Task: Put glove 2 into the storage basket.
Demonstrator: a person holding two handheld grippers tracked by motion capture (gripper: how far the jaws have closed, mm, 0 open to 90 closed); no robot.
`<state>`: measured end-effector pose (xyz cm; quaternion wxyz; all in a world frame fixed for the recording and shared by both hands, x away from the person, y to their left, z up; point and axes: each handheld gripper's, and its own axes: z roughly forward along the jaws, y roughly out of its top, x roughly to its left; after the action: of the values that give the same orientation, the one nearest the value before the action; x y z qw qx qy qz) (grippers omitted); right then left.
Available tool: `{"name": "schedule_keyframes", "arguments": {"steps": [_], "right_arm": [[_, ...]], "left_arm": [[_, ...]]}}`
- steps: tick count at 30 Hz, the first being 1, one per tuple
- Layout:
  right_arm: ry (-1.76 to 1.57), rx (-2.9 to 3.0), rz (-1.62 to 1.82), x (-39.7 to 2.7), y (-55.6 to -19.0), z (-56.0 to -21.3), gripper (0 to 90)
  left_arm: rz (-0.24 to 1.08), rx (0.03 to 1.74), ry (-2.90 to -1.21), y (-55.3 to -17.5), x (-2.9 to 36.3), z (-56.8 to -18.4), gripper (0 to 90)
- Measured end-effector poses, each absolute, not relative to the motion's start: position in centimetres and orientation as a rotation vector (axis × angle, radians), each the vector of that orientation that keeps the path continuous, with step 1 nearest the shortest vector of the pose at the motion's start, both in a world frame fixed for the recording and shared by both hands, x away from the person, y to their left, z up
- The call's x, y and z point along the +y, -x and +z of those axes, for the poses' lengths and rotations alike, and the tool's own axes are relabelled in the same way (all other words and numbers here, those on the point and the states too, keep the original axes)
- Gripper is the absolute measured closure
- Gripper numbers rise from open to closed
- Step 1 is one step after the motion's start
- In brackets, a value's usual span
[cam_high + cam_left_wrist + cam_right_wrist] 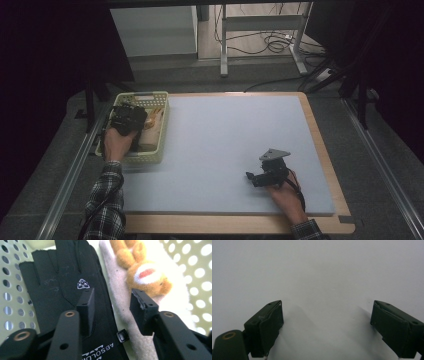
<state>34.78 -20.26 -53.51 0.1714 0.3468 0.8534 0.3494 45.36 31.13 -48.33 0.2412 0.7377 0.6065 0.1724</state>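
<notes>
Inside the yellow perforated basket (161, 131), the left claw (111, 308) hovers partly spread and empty just above a black glove (62, 282) whose fingers point away from it, while the right claw (327, 322) rests wide open far across the surface (225, 150).

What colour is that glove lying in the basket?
Black, with a small white logo; the glove shows best in the left gripper view.

Just ahead of the left claw's (112, 306) tips lie three soft things: one black glove (62, 282) under its left jaw, one orange plush toy (147, 275) beyond its right jaw, and one cream cloth (120, 297) between them. One perforated yellow basket (162, 125) surrounds that claw. Under the right claw (325, 322) lies one pale grey mat (319, 272).
</notes>
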Motion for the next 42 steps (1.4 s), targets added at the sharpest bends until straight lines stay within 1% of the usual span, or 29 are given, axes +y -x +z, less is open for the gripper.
{"name": "schedule_keyframes", "arguments": {"steps": [4, 7, 11, 15, 18, 21, 22, 24, 26, 34, 42], "right_arm": [[-0.985, 2.423, 0.992, -20.3, -34.8, -53.5, 10.7], [-0.984, 2.423, 0.992, -20.3, -34.8, -53.5, 10.8], [-0.984, 2.424, 0.988, -20.3, -34.8, -53.5, 10.8], [-0.984, 2.424, 0.988, -20.3, -34.8, -53.5, 10.8], [-0.984, 2.424, 0.988, -20.3, -34.8, -53.5, 10.8], [-0.984, 2.424, 0.988, -20.3, -34.8, -53.5, 10.8], [-0.983, 2.424, 0.988, -20.3, -34.8, -53.5, 10.7], [-0.984, 2.423, 0.988, -20.3, -34.8, -53.5, 10.7], [-0.983, 2.423, 0.988, -20.3, -34.8, -53.5, 10.8], [-0.983, 2.423, 0.987, -20.3, -34.8, -53.5, 10.8], [-0.984, 2.424, 0.987, -20.3, -34.8, -53.5, 10.8]], "left_arm": [[0.463, 1.632, -1.980, -44.8, 31.4, -48.0, 46.3], [0.465, 1.611, -1.963, -44.4, 31.5, -47.7, 37.1], [0.457, 1.586, -1.945, -43.9, 31.8, -47.3, 28.2], [0.455, 1.545, -1.917, -43.1, 32.1, -47.0, 20.8], [0.459, 1.506, -1.906, -42.7, 32.4, -46.8, 17.1], [0.440, 1.470, -1.881, -42.1, 32.8, -46.5, 13.3], [0.435, 1.461, -1.875, -42.0, 32.8, -46.5, 10.8], [0.424, 1.442, -1.860, -41.6, 33.0, -46.3, 10.1], [0.418, 1.433, -1.853, -41.4, 33.0, -46.2, 7.7], [0.436, 1.380, -1.907, -40.2, 32.3, -45.8, 3.5], [0.426, 1.307, -1.900, -39.0, 31.4, -45.3, 1.1]]}}
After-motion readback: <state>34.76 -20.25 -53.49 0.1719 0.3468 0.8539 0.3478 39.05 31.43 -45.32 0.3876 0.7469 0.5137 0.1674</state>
